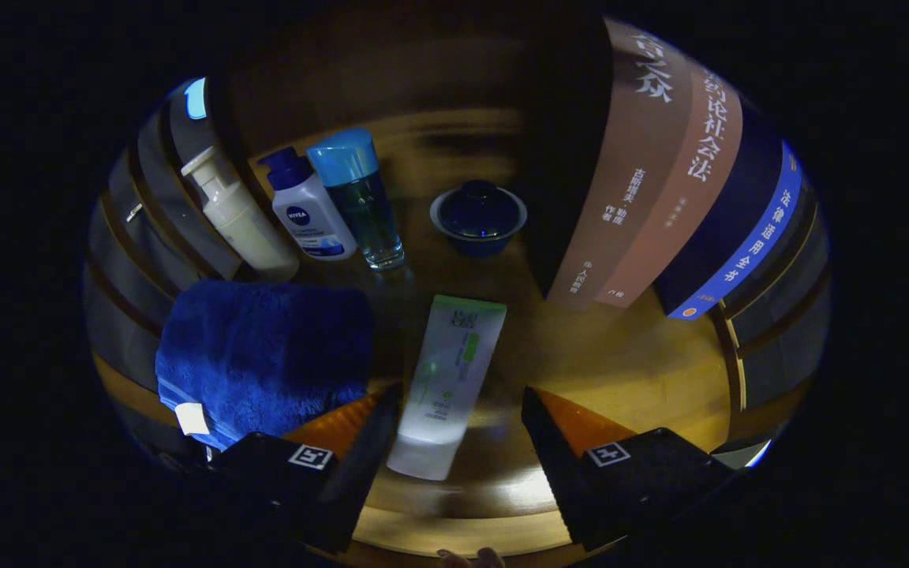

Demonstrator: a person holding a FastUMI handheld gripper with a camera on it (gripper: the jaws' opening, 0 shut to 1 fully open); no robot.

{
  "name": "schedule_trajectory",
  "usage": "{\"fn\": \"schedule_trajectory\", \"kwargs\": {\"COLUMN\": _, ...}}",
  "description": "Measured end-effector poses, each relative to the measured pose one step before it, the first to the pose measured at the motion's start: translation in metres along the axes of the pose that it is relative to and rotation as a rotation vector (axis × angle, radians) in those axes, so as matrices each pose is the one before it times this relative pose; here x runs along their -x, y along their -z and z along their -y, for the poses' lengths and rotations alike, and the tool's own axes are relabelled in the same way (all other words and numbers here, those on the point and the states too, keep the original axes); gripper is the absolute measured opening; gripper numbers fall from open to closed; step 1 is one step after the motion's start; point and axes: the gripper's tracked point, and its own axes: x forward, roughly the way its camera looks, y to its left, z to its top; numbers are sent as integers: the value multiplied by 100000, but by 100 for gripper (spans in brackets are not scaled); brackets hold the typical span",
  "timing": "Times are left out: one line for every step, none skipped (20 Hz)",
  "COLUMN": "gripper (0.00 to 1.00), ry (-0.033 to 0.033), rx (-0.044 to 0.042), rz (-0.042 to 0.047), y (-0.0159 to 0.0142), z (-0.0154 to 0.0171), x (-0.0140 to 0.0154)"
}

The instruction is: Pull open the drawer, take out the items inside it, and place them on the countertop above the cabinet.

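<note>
A white tube with a green cap end [449, 379] lies flat on the wooden surface [628, 379], pointing away from me. It rests between my fingers, its near end close beside the left finger [360, 450]; the right finger [557, 450] stands well apart from it. My gripper [461, 393] is open and hovers low over the tube. I cannot tell whether the left finger touches the tube.
A folded blue towel [265, 355] lies left of the tube. Beyond it stand a cream pump bottle [237, 217], a white bottle with a dark cap [308, 209] and a clear bottle with a blue cap [360, 201]. A lidded blue bowl [478, 217] sits further back; books [660, 181] lean at the right.
</note>
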Motion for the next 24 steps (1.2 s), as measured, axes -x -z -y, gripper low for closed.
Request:
{"fn": "schedule_trajectory", "kwargs": {"gripper": 100, "ry": -167, "rx": -256, "rz": 672, "y": 59, "z": 17, "x": 8}}
{"fn": "schedule_trajectory", "kwargs": {"gripper": 100, "ry": -178, "rx": -222, "rz": 717, "y": 22, "z": 83, "x": 447}}
{"fn": "schedule_trajectory", "kwargs": {"gripper": 100, "ry": -115, "rx": -108, "rz": 808, "y": 120, "z": 9, "x": 316}}
{"fn": "schedule_trajectory", "kwargs": {"gripper": 100, "ry": 53, "rx": 40, "rz": 808, "y": 109, "z": 24, "x": 567}}
{"fn": "schedule_trajectory", "kwargs": {"gripper": 100, "ry": -5, "rx": 59, "rz": 1146, "y": 119, "z": 97, "x": 591}}
{"fn": "schedule_trajectory", "kwargs": {"gripper": 100, "ry": 32, "rx": -154, "rz": 1315, "y": 201, "z": 111, "x": 763}}
{"fn": "schedule_trajectory", "kwargs": {"gripper": 100, "ry": -283, "rx": -442, "rz": 1544, "y": 274, "z": 47, "x": 862}}
{"fn": "schedule_trajectory", "kwargs": {"gripper": 100, "ry": -183, "rx": -456, "rz": 1915, "y": 522, "z": 139, "x": 1203}}
{"fn": "schedule_trajectory", "kwargs": {"gripper": 100, "ry": -493, "rx": -201, "rz": 1977, "y": 449, "z": 47, "x": 1167}}
{"fn": "schedule_trajectory", "kwargs": {"gripper": 100, "ry": -299, "rx": 46, "rz": 2718, "y": 503, "z": 111, "x": 1287}}
{"fn": "schedule_trajectory", "kwargs": {"gripper": 100, "ry": -609, "rx": 62, "rz": 3515, "y": 560, "z": 61, "x": 1773}}
{"fn": "schedule_trajectory", "kwargs": {"gripper": 100, "ry": -1250, "rx": 331, "rz": 3593, "y": 567, "z": -153, "x": 1798}}
{"fn": "schedule_trajectory", "kwargs": {"gripper": 100, "ry": -1632, "rx": 528, "rz": 4834, "y": 299, "z": -217, "x": 1728}}
{"fn": "schedule_trajectory", "kwargs": {"gripper": 100, "ry": -1282, "rx": 1231, "rz": 5758, "y": 221, "z": -292, "x": 1698}}
{"fn": "schedule_trajectory", "kwargs": {"gripper": 100, "ry": -881, "rx": 1670, "rz": 6062, "y": 98, "z": -240, "x": 1943}}
{"fn": "schedule_trajectory", "kwargs": {"gripper": 100, "ry": -27, "rx": 1491, "rz": 6099, "y": -48, "z": -199, "x": 1959}}
{"fn": "schedule_trajectory", "kwargs": {"gripper": 100, "ry": 229, "rx": 779, "rz": 5582, "y": 68, "z": -45, "x": 2089}}
{"fn": "schedule_trajectory", "kwargs": {"gripper": 100, "ry": 236, "rx": 190, "rz": 4411, "y": 70, "z": -227, "x": 1867}}
{"fn": "schedule_trajectory", "kwargs": {"gripper": 100, "ry": 236, "rx": -194, "rz": 4080, "y": 84, "z": -141, "x": 1745}}
{"fn": "schedule_trajectory", "kwargs": {"gripper": 100, "ry": 204, "rx": -291, "rz": 3788, "y": 231, "z": -219, "x": 1518}}
{"fn": "schedule_trajectory", "kwargs": {"gripper": 100, "ry": 10, "rx": 56, "rz": 3253, "y": 467, "z": -121, "x": 1330}}
{"fn": "schedule_trajectory", "kwargs": {"gripper": 100, "ry": -83, "rx": 409, "rz": 2876, "y": 522, "z": -98, "x": 1226}}
{"fn": "schedule_trajectory", "kwargs": {"gripper": 100, "ry": 510, "rx": 219, "rz": 2670, "y": 678, "z": -14, "x": 1283}}
{"fn": "schedule_trajectory", "kwargs": {"gripper": 100, "ry": 591, "rx": -26, "rz": 2432, "y": 898, "z": 42, "x": 1246}}
